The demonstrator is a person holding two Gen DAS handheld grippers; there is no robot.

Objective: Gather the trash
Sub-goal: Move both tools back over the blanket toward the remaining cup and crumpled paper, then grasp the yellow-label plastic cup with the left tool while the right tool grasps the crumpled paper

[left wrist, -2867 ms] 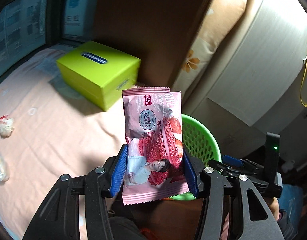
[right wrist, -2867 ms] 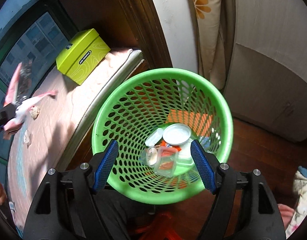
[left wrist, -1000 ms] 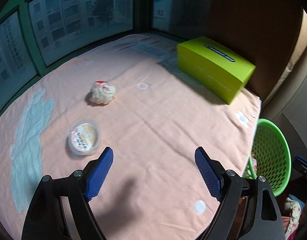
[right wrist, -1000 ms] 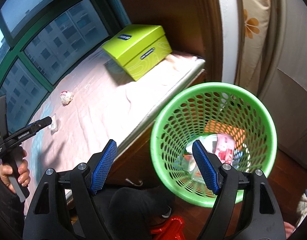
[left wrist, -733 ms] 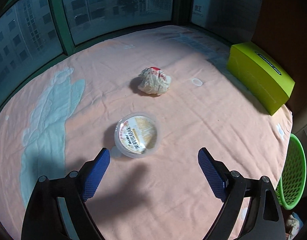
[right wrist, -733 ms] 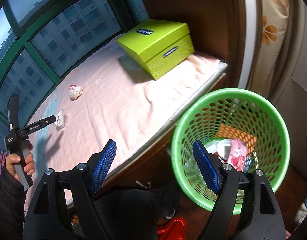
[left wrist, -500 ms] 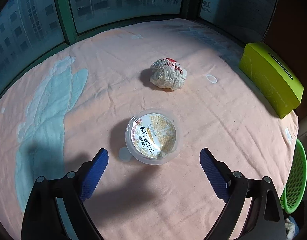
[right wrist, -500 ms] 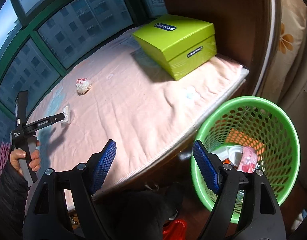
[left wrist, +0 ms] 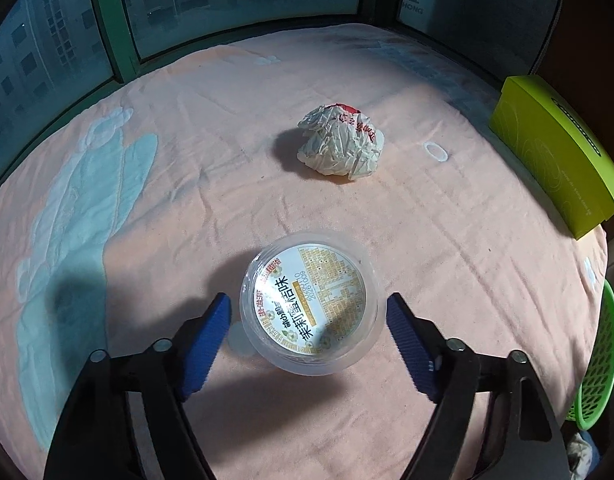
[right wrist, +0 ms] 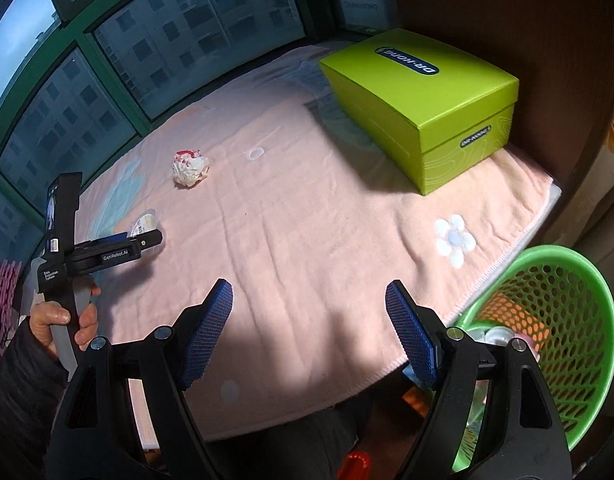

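A clear plastic cup with a printed foil lid lies on the pink blanket. My left gripper is open, its blue pads on either side of the cup, not touching it. A crumpled white paper ball lies beyond the cup. In the right wrist view the left gripper reaches the cup, and the paper ball lies farther back. My right gripper is open and empty above the blanket's near edge. The green mesh basket holds trash at lower right.
A lime-green box sits at the blanket's far right, also in the left wrist view. Windows with green frames border the back. The basket's rim shows past the blanket's right edge. A brown wall stands behind the box.
My left gripper dropped the pink wrapper into the basket, swung left and closed in on the cup, which now sits between its pads. My right gripper turned from the basket toward the blanket.
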